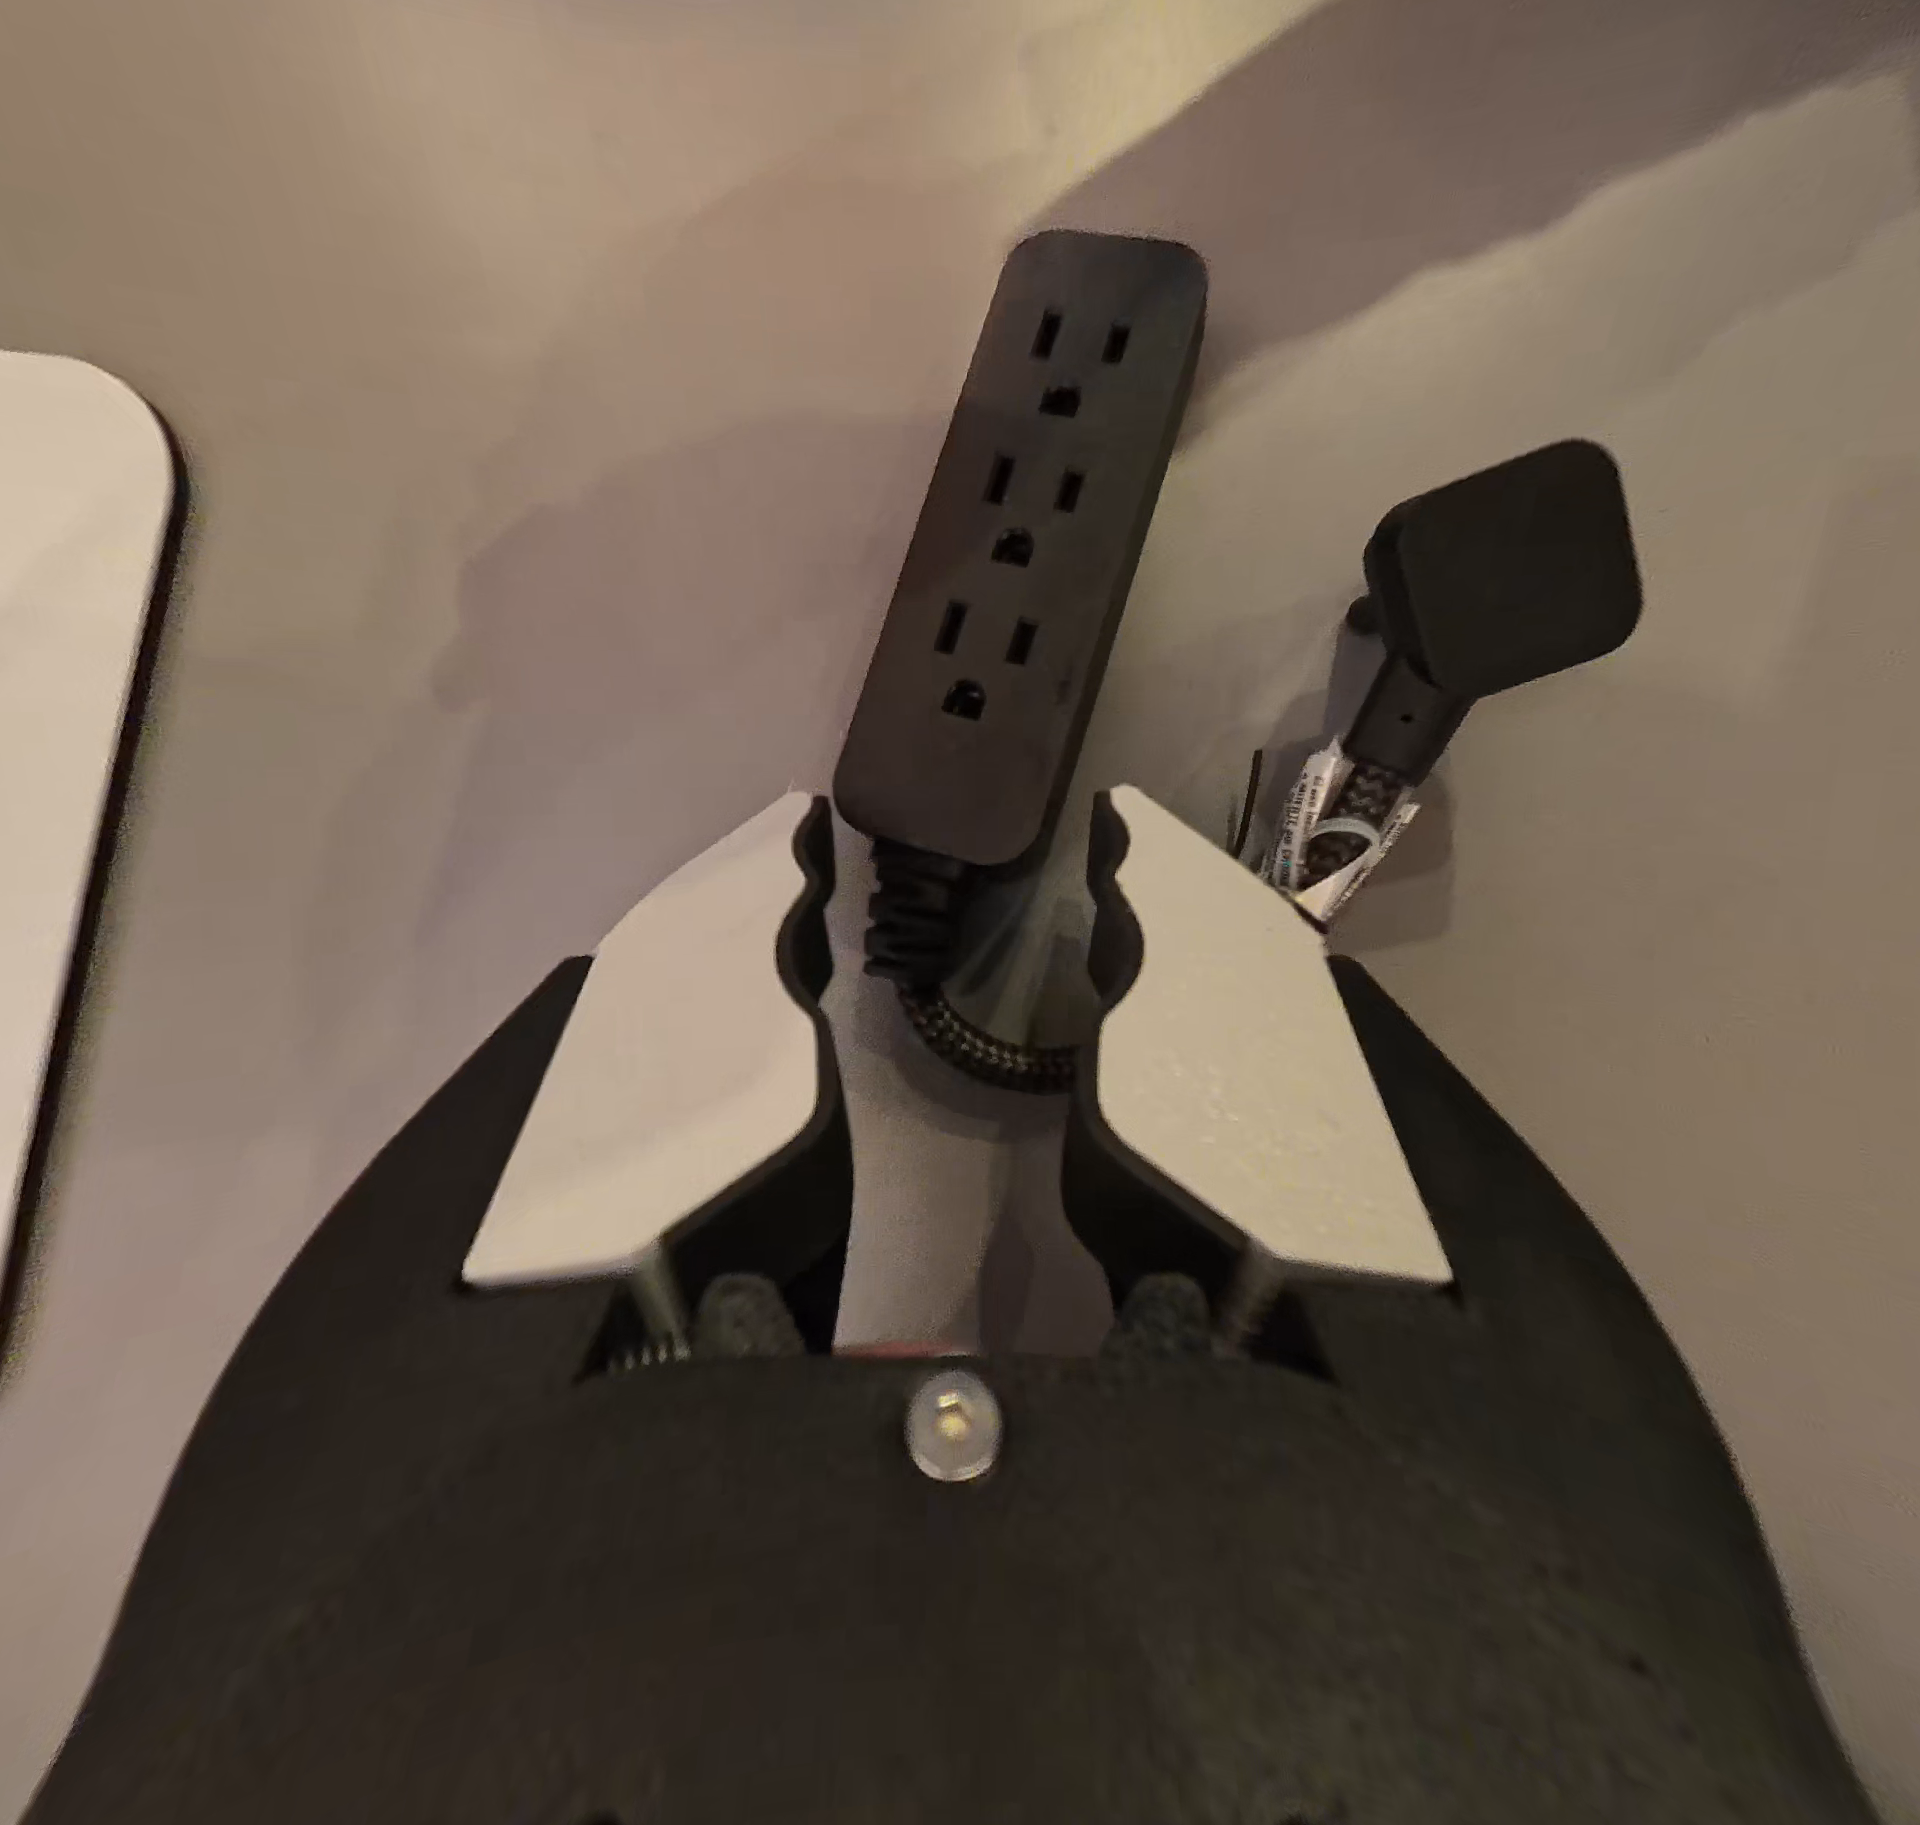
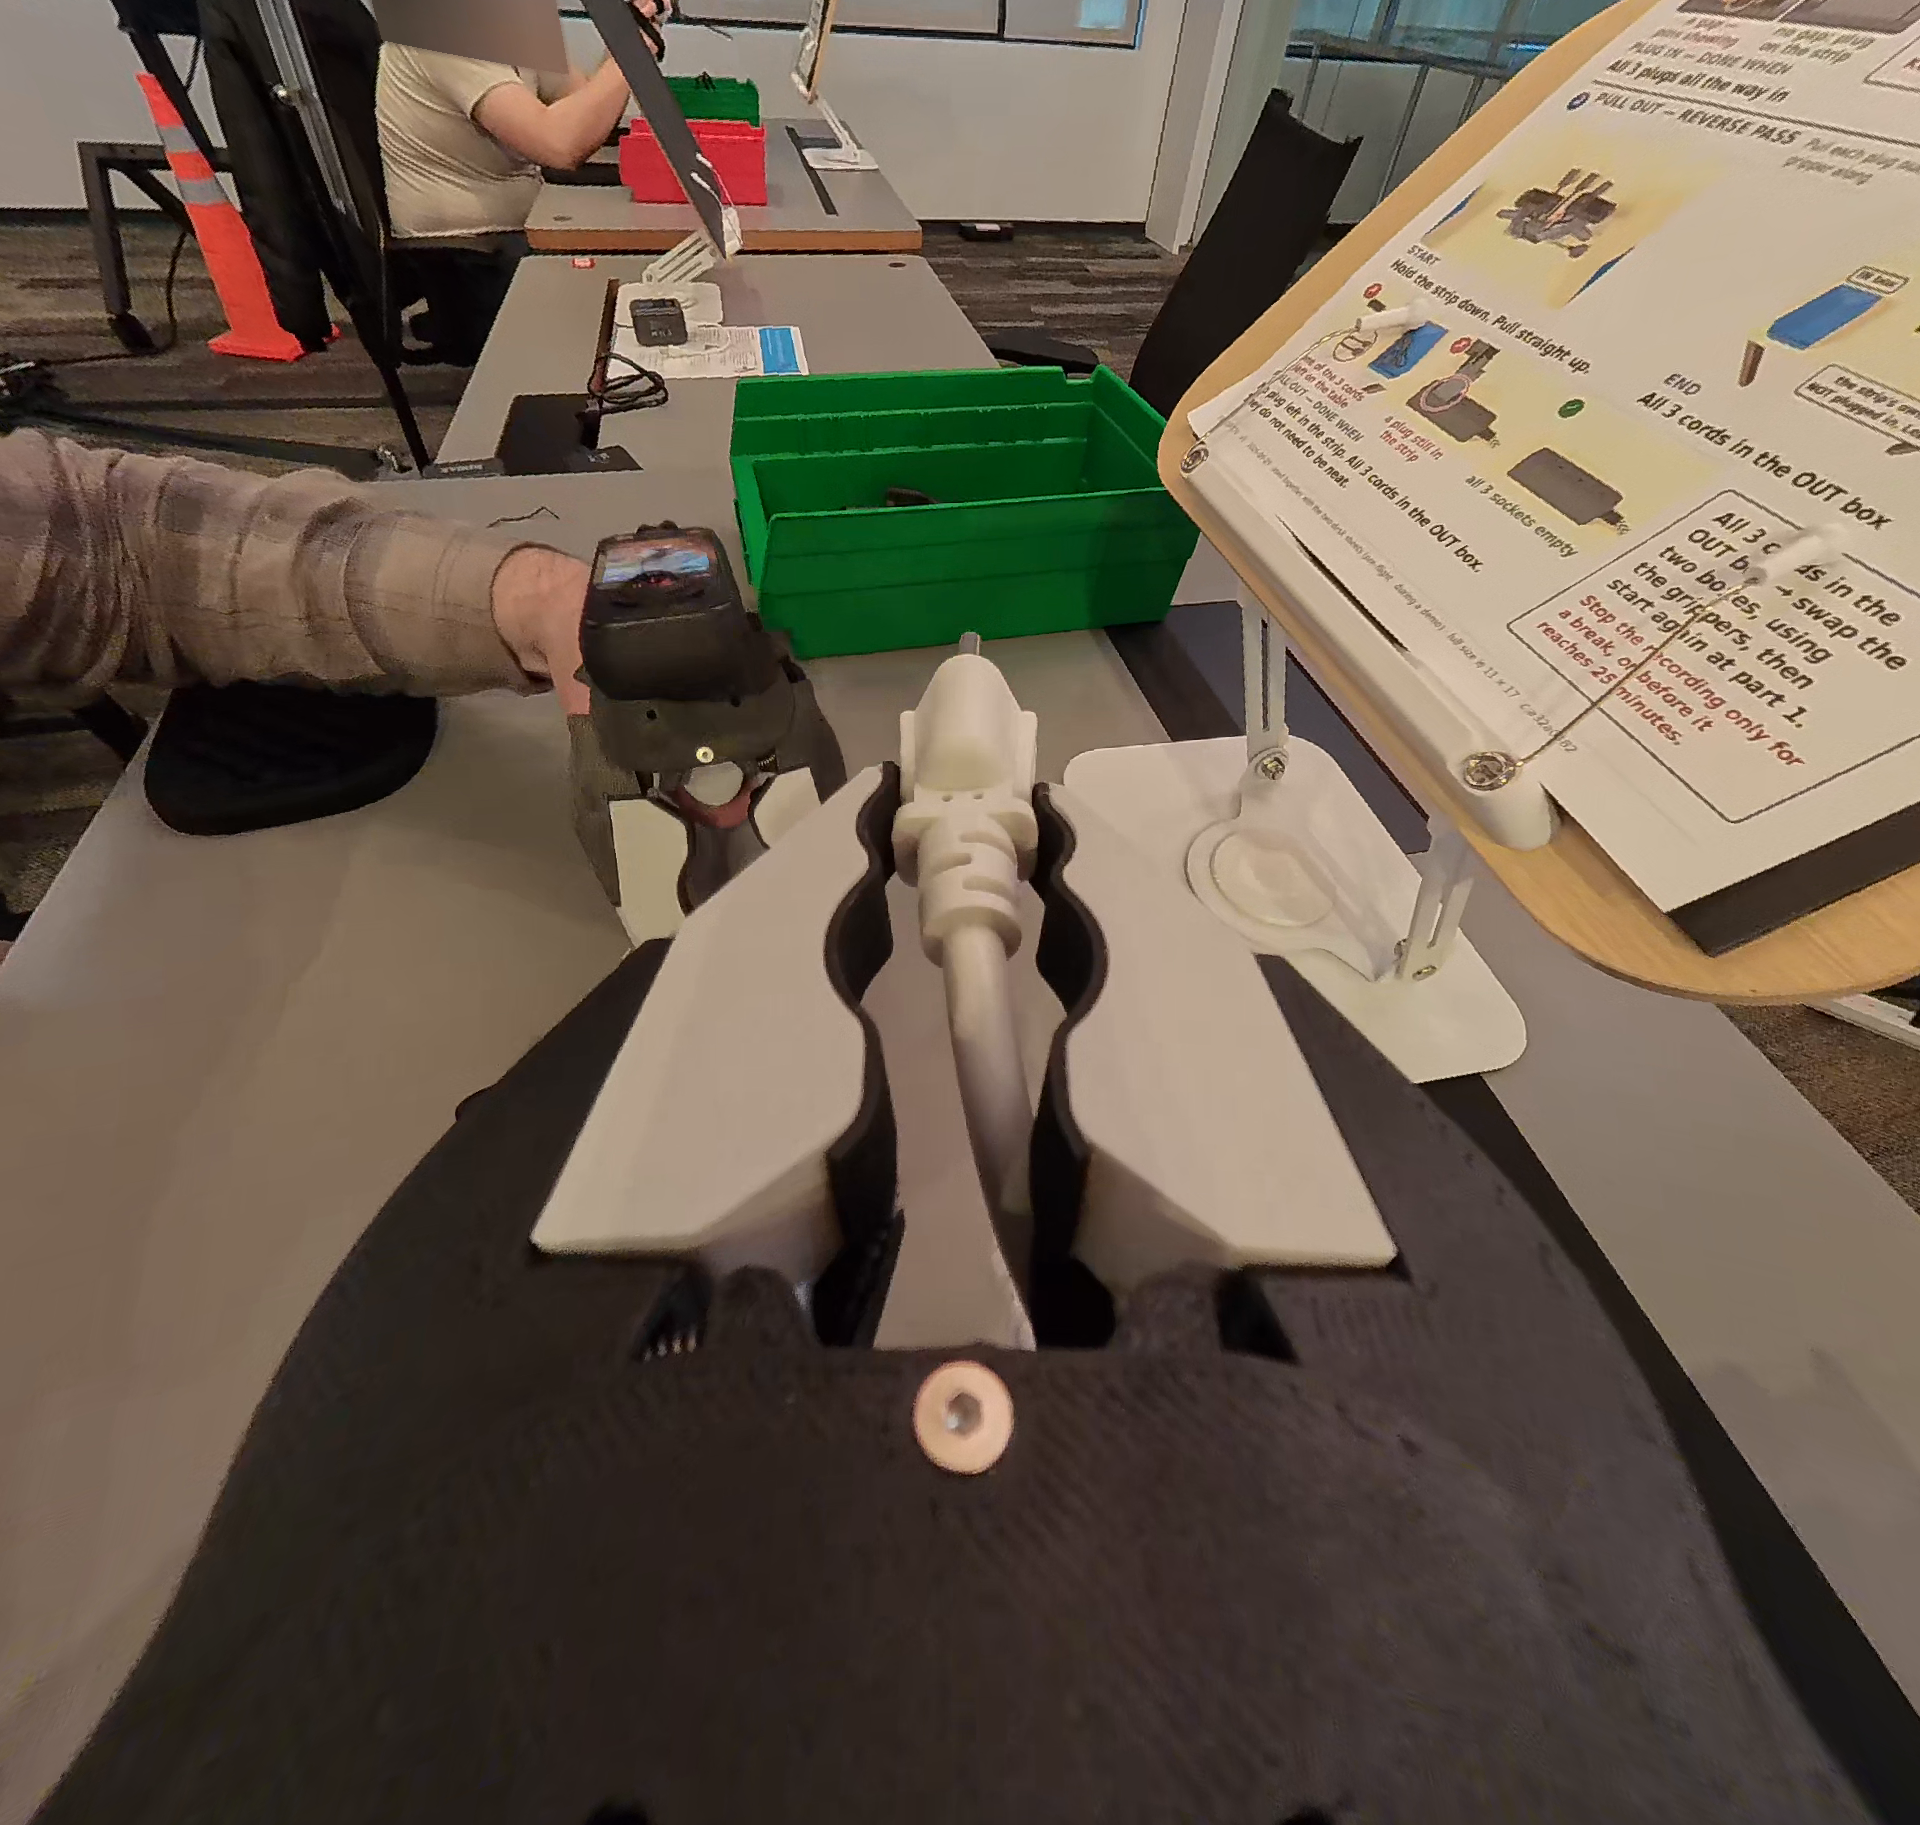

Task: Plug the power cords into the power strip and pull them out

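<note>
Grey tabletop (image 2: 312, 996) carries everything; its far end is cut off by neighbouring desks. Far right in the right wrist view, a wooden board (image 2: 1299, 341) on a white stand (image 2: 1351, 975) holds a printed instruction sheet (image 2: 1621, 404) w/ black and red text plus small diagrams; its right side is cut off by the frame edge. Behind the plug sits a green bin (image 2: 966, 508), w/ something dark inside, too hidden to identify.

Right tool (image 2: 961, 819) is clamped on a white power plug (image 2: 964, 757), gripping the ribbed neck; plug body and one metal prong point away toward the bin, white cord runs back between the fingers. Plug is up off the tabletop.

Left tool (image 1: 961, 840) hangs over the black power strip (image 1: 1023, 549), fingers apart, straddling the strip's near end and its braided cord (image 1: 987, 1037); whether the pads touch the strip isn't clear. Strip lies flat on the tabletop, 3 sockets, all empty. Just right of it lies the strip's own flat black plug (image 1: 1507, 570), w/ small paper tags (image 1: 1320, 840) on the cord, print too blurred to read. At the left edge, a white rounded plate (image 1: 73, 736), partly cut off.

Far off, another person (image 2: 447, 134) works at a separate desk.
</note>
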Motion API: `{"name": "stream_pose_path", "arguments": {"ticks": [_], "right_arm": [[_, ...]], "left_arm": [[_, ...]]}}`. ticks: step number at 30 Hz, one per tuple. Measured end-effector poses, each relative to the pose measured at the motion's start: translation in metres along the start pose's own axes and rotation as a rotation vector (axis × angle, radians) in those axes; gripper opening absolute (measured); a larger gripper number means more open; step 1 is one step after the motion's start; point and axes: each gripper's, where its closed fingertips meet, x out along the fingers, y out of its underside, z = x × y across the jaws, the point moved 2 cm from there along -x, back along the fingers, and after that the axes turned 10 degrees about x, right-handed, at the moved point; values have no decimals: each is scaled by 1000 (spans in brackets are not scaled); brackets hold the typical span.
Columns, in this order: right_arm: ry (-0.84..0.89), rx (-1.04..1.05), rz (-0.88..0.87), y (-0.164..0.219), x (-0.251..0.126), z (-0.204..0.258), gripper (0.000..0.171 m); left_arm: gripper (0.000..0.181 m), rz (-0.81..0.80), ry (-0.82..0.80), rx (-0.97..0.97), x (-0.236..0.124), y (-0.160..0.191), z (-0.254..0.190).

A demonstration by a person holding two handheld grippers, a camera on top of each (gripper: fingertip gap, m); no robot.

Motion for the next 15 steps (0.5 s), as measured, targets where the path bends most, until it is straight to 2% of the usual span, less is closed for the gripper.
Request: {"name": "stream_pose_path", "arguments": {"ticks": [4, 7, 15], "right_arm": [[6, -1, 0, 0, -1, -1, 21], [6, -7, 11, 1, -1, 0, 22], [20, -44, 95, 10, 0, 2, 20]], "left_arm": [[40, 153, 26, 97, 5, 5, 2], [39, 211, 49, 139, 8, 2, 2], [39, 156, 33, 166, 14, -2, 4]]}}
